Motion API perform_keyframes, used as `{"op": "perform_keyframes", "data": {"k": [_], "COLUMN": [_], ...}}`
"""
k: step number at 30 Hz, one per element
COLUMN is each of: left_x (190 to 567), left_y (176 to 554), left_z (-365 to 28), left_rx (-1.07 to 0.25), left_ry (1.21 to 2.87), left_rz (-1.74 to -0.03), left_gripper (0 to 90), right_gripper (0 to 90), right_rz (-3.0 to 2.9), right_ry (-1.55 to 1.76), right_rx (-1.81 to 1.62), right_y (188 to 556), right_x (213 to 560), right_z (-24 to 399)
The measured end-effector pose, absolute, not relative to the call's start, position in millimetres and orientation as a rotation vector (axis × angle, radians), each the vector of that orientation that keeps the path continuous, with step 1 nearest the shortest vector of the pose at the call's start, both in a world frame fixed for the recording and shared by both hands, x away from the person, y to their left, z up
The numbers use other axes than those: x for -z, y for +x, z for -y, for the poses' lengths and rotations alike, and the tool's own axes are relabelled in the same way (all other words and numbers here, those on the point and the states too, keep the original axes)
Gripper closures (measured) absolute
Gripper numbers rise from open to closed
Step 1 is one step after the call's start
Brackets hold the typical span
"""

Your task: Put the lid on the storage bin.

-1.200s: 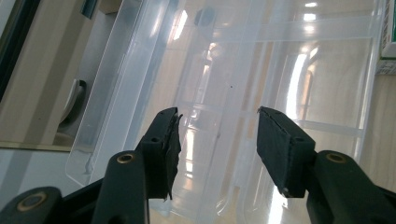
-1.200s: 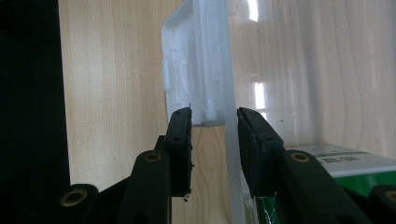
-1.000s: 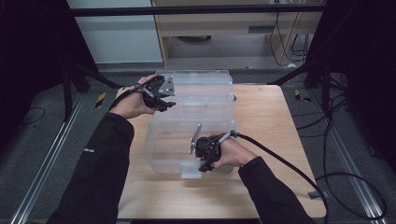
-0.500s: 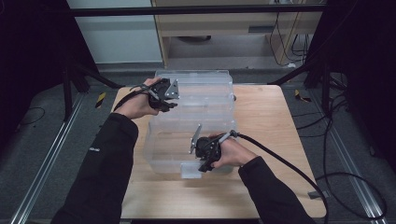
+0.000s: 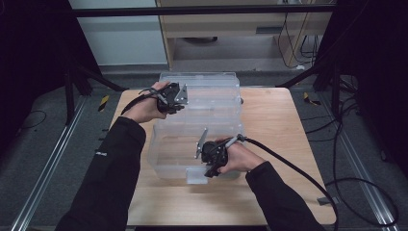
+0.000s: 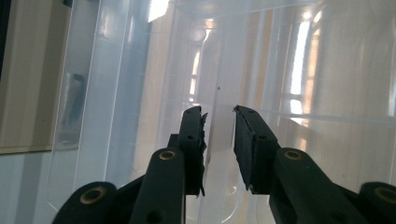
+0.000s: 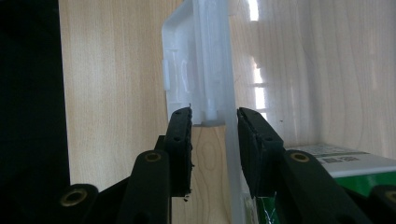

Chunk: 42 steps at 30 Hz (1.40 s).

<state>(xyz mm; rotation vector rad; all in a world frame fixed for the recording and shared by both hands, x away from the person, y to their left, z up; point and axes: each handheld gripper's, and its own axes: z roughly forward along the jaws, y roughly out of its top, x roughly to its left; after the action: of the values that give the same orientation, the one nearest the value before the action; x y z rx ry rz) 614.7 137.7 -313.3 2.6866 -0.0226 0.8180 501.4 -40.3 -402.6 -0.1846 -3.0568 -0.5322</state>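
Your clear plastic storage box [image 5: 192,149] sits at the middle of the wooden table [image 5: 279,120], its long axis running from the near edge to the far edge, a clear lid [image 5: 207,91] at the far end. Your right gripper [image 7: 215,128] straddles the near wall by the front latch [image 7: 187,74], jaws part closed, possibly pinching it. Your left gripper [image 6: 219,135] has just been closing around a thin clear wall of the box at the far end; I can't tell whether the pads press yet.

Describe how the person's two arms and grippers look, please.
Both arms wear black long sleeves. The left gripper and right gripper are black, each topped by a grey three-cornered plate and trailing a black cable. The jaws are flat black bars with brass-coloured rivets.
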Motion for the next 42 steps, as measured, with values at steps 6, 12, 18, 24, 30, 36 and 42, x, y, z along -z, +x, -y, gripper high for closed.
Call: {"op": "perform_keyframes", "data": {"k": [6,12,18,24,30,36,42], "left_x": [316,316,315,312,309,306,304], "left_y": [617,617,616,614,613,609,604], "left_z": [-136,-133,-132,-130,-130,-127,-129], "left_rx": [-0.813,-0.828,-0.831,-0.810,-0.792,-0.788,-0.767], "left_ry": [2.701,2.723,2.745,2.751,2.758,2.774,2.762], "left_rz": [0.031,0.055,0.075,0.100,0.095,0.103,0.102], "left_gripper": [73.1,75.0,76.9,79.5,81.1,82.7,83.4], "right_gripper": [66.7,66.7,66.7,66.8,66.8,66.9,66.8], "right_rz": [3.057,3.058,3.060,3.060,3.063,3.057,3.054], "right_ry": [-0.186,-0.188,-0.185,-0.192,-0.201,-0.220,-0.220], "right_rx": [0.533,0.536,0.539,0.538,0.581,0.568,0.571], "right_y": [501,501,501,501,500,500,499], "right_x": [403,403,403,403,404,404,404], "right_z": [40,40,40,40,42,42,42]}}
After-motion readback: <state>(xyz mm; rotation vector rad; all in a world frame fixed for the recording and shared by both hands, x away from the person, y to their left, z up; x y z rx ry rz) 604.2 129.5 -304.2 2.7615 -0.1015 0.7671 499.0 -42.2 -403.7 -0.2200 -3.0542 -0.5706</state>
